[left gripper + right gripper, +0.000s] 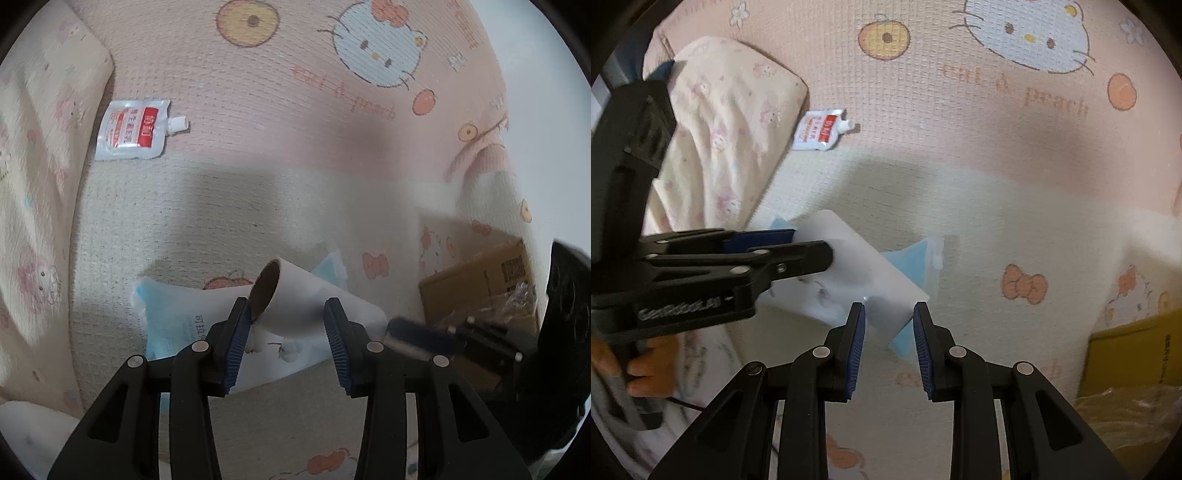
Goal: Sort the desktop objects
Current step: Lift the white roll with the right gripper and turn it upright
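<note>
A white paper roll with a brown cardboard core (291, 295) lies on a blue-and-white plastic packet (184, 321). My left gripper (288, 317) is open, its jaws on either side of the roll's near end; I cannot tell if they touch it. In the right wrist view the roll (857, 266) lies on the packet (912, 266), with the left gripper (809, 243) reaching it from the left. My right gripper (889, 325) is open and empty, just short of the roll's near end. A white and red spout pouch (133, 129) lies far back left, also in the right wrist view (822, 131).
Everything lies on a pink and cream cartoon-print mat (295, 110). A cream pillow (720, 129) sits at the left. A brown cardboard box (480, 288) with crinkled clear plastic stands at the right, also in the right wrist view (1137, 350). The right gripper's blurred finger (424, 332) shows beside the box.
</note>
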`<act>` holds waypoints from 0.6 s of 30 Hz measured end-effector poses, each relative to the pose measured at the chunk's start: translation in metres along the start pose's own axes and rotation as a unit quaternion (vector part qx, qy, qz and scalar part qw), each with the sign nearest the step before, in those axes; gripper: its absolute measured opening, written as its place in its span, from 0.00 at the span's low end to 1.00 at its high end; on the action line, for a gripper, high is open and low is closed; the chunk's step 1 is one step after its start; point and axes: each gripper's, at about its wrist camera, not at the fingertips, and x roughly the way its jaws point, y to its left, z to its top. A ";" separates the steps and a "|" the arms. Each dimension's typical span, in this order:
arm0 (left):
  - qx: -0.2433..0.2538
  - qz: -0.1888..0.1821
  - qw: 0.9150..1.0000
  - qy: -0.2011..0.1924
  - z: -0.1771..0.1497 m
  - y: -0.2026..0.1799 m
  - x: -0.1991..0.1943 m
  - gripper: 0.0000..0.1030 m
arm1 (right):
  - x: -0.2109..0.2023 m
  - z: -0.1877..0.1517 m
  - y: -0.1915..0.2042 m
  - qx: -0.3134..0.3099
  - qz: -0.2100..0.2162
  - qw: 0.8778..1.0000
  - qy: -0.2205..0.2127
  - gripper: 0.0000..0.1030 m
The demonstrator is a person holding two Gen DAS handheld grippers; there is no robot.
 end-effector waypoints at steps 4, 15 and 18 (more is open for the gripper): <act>-0.009 -0.005 1.000 -0.002 0.002 0.003 0.001 0.44 | 0.002 -0.007 0.017 -0.019 0.023 1.000 0.002 0.22; -0.014 0.001 1.000 -0.003 -0.001 0.004 -0.003 0.44 | 0.000 0.005 0.014 -0.037 -0.028 0.999 0.003 0.22; -0.014 0.003 1.000 -0.003 0.000 0.005 -0.004 0.44 | 0.007 0.012 0.009 -0.048 -0.035 0.998 0.015 0.23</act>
